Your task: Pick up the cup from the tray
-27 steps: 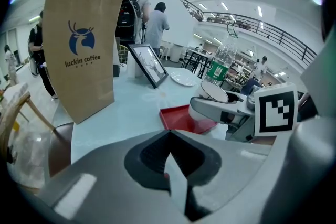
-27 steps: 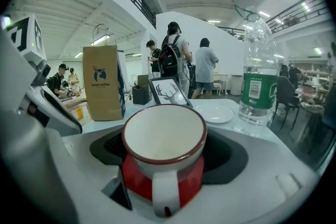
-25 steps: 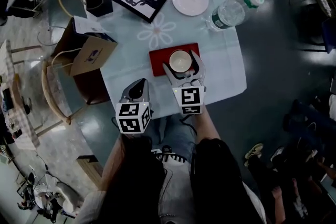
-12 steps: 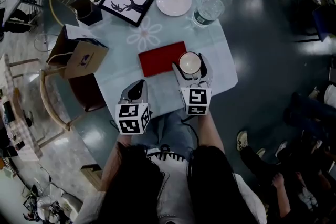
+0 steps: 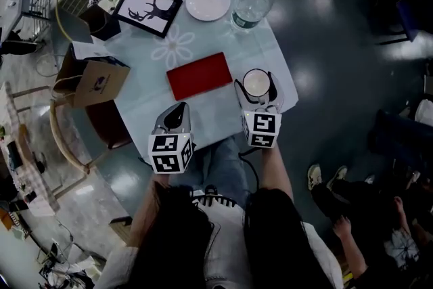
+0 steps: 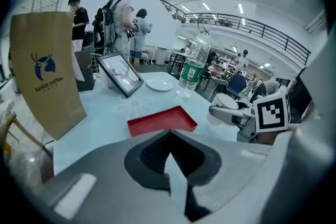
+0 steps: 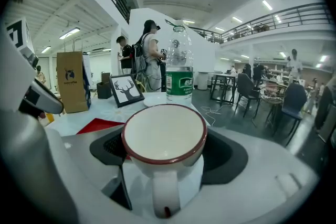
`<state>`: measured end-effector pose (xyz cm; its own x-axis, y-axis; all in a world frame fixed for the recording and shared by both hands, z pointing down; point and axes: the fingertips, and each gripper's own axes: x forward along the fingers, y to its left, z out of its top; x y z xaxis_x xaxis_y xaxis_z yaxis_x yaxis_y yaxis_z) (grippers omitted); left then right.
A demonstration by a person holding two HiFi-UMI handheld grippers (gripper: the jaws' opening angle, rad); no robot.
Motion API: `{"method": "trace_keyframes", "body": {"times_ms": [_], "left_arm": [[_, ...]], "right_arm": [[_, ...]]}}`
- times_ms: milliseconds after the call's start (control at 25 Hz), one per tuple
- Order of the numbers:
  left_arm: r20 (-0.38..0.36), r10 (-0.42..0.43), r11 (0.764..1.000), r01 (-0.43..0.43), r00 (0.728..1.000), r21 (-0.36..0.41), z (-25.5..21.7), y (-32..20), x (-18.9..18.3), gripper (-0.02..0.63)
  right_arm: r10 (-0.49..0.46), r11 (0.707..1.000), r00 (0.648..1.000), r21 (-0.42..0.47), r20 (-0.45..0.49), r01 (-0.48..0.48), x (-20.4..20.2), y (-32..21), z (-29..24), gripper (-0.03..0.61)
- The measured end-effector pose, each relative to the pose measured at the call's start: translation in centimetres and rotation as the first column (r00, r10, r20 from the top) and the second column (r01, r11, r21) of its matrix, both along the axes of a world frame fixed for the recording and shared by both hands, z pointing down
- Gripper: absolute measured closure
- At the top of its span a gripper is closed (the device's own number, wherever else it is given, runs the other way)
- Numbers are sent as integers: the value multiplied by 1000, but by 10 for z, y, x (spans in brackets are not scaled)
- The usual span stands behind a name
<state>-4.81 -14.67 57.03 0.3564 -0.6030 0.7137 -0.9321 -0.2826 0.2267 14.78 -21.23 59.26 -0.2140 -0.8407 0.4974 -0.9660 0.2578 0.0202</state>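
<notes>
a pale blue table (image 5: 145,88) stands on a dark shiny floor, with a paper bag (image 5: 95,81) at its left edge and a framed deer picture (image 5: 147,7), a white plate (image 5: 208,2) and a water bottle (image 5: 252,0) along the top of the head view. a second ago the cup (image 7: 164,139) sat on the red tray (image 5: 199,75). now it is off the tray, right of it and apart from it, by the table's right edge at frame centre. the right gripper (image 5: 257,86) holds it: the jaws close on the cup's sides, rim up, handle toward the camera. the left gripper (image 5: 174,116) has not moved, at the near table edge, lower left of the tray, jaws together on nothing.
</notes>
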Motion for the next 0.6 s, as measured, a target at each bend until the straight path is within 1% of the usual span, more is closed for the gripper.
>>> {"method": "trace_keyframes", "body": {"times_ms": [200,400,600], "left_arm": [[6,25,1000,-25,1000,-2,0,-3,10,614],[14,46,999,-46,999,-7,3,-5,16,613],[15,58,998,-58,998,-8,5,-5,18,614]], "right_arm": [[30,999,1000,-21,-1,-30,20,3,12,149],[48,998,999,-49,9,-48,28,6,29,149],[70,997,997,-38,37,-68,31,9,34,149]]}}
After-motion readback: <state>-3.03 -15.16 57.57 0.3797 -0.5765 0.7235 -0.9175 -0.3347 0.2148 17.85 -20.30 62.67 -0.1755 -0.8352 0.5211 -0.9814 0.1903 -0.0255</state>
